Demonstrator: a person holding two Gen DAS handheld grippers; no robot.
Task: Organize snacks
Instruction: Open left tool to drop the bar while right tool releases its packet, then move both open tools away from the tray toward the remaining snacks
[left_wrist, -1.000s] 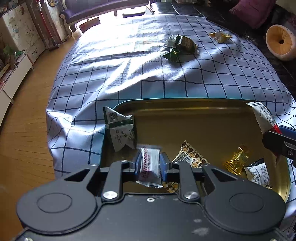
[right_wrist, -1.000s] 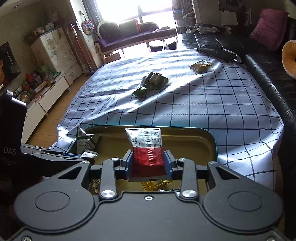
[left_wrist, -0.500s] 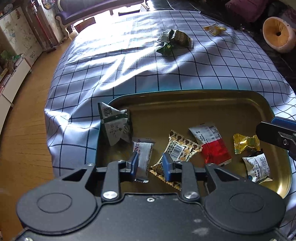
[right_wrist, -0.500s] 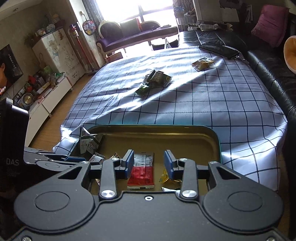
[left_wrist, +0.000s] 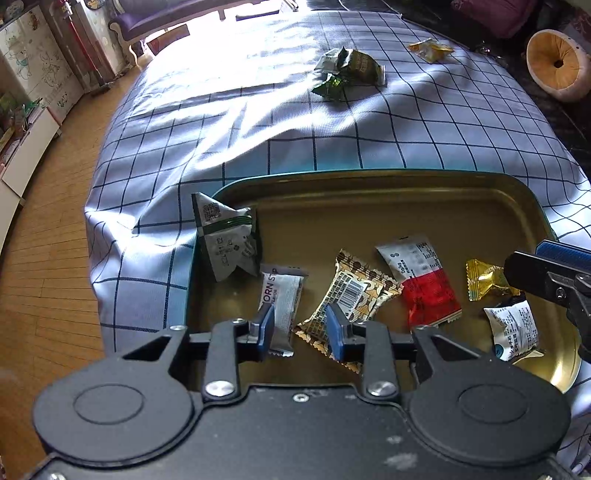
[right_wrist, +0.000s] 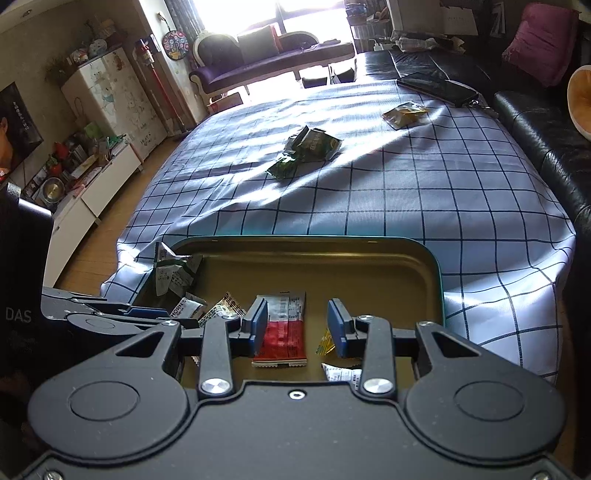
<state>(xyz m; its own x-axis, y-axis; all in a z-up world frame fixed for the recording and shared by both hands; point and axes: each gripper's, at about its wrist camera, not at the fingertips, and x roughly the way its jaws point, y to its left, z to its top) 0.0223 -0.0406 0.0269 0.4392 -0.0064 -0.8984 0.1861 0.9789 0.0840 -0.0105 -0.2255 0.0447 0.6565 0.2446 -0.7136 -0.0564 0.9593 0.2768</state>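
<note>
Checked tabletop (left_wrist: 369, 122) first, cloth-draped, sunlit toward the far edge. Gold tray (left_wrist: 369, 181) parked at the near edge, six packets inside. Out near the middle of the tabletop, a green packet cluster (left_wrist: 347, 72) waiting, and toward the far right corner a lone yellow packet (left_wrist: 430, 50) (well apart from the tray, both of them).

Down in the tray: grey strip packet (left_wrist: 282, 299) lying flat under the left hand-held gripper (left_wrist: 301, 328), jaws opening, nothing pinched between them. Red-and-white packet (right_wrist: 282, 332) flat on the tray floor below the right hand-held gripper (right_wrist: 297, 328), jaws apart, pads clear of it. Brown barcode packet (left_wrist: 351, 295) between those two; gold candy (left_wrist: 484, 282) and a white pouch (left_wrist: 513, 328) at the tray's right end.

Looks like the drop-off step, just finishing. Next, probably: lift clear of the tray, reach out to the green cluster, single out one wrapper from the tangle without dragging the cloth.
</note>
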